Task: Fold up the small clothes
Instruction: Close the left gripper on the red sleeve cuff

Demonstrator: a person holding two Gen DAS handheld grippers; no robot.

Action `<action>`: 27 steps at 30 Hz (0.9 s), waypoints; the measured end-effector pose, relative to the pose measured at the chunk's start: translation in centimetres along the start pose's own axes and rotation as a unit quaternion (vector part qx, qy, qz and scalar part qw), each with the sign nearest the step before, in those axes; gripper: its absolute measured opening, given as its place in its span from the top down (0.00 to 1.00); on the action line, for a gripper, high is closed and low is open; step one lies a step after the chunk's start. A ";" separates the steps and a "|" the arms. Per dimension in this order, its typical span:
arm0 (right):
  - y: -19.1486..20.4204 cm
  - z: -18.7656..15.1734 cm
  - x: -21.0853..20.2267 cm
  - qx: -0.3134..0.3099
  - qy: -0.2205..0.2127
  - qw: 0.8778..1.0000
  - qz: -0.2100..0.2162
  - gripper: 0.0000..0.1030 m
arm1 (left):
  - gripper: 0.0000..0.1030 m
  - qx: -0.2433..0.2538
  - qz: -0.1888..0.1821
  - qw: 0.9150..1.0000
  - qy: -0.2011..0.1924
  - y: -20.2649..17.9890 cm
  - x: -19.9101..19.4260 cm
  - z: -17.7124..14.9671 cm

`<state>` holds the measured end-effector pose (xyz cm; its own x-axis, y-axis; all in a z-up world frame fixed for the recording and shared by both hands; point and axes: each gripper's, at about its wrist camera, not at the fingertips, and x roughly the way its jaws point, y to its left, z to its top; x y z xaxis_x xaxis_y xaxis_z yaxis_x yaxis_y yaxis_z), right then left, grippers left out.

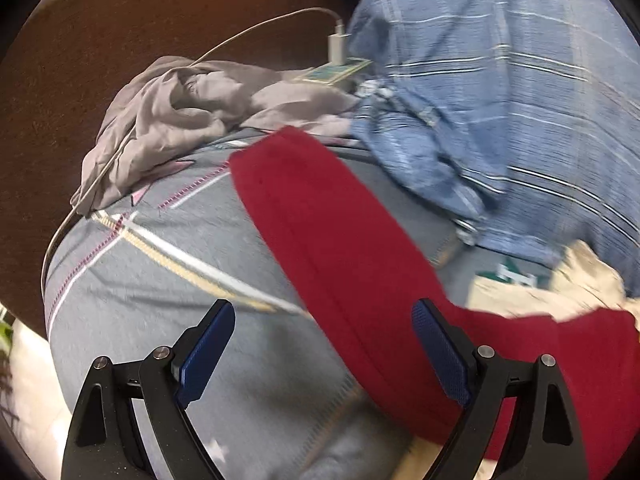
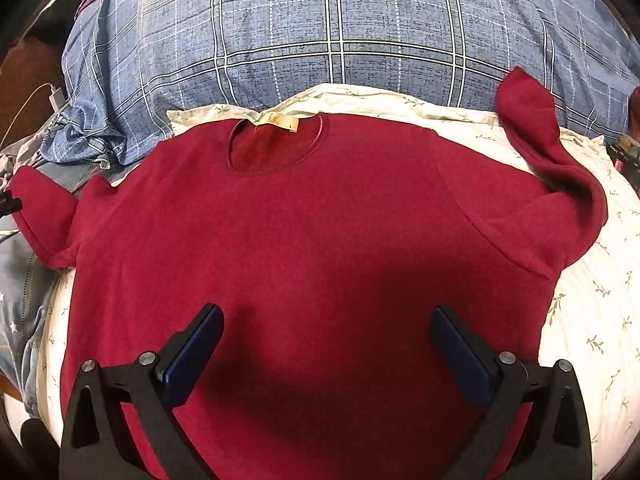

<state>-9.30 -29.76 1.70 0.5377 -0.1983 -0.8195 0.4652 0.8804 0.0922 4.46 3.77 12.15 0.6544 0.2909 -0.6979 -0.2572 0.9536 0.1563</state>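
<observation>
- The left wrist view is motion-blurred; only one sleeve (image 1: 340, 248) of the red sweater (image 2: 308, 248) shows there, cut off at the lower right edge.
- The sweater's hem runs out of the right wrist view at the bottom.
- The sweater lies front-up, spread on a cream floral-print cloth (image 2: 584, 320), its right sleeve folded upward.
- A blue plaid quilt (image 2: 340, 32) is bunched behind the collar.
- A grey patterned bedsheet (image 1: 160, 272) carries a crumpled grey garment (image 1: 172, 120) and a white charger cable (image 1: 256, 30).
- The left gripper (image 1: 324, 354) hangs with jaws spread wide, one finger against the sleeve.
- The right gripper (image 2: 326, 354) hovers over the sweater's chest, jaws apart, holding nothing.
</observation>
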 end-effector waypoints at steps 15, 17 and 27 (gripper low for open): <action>0.1 -0.2 0.2 -0.006 0.006 1.000 -0.003 0.00 | 0.87 0.016 0.054 0.998 -0.019 -1.2 7.4 4.2; 0.1 -0.3 0.2 -0.006 0.005 1.000 -0.003 0.00 | 0.92 -0.003 0.007 1.000 0.003 -1.1 7.3 4.2; -1.4 -0.3 -1.1 0.018 -0.004 1.000 0.010 0.00 | 0.93 0.050 -0.142 0.987 -0.057 -7.2 -4.1 1.1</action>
<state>-10.70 -30.63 2.29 0.5528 -0.1853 -0.8125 0.4800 0.8678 0.1287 4.42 -4.23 14.71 0.7673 0.0122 -0.6412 0.0164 0.9991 0.0387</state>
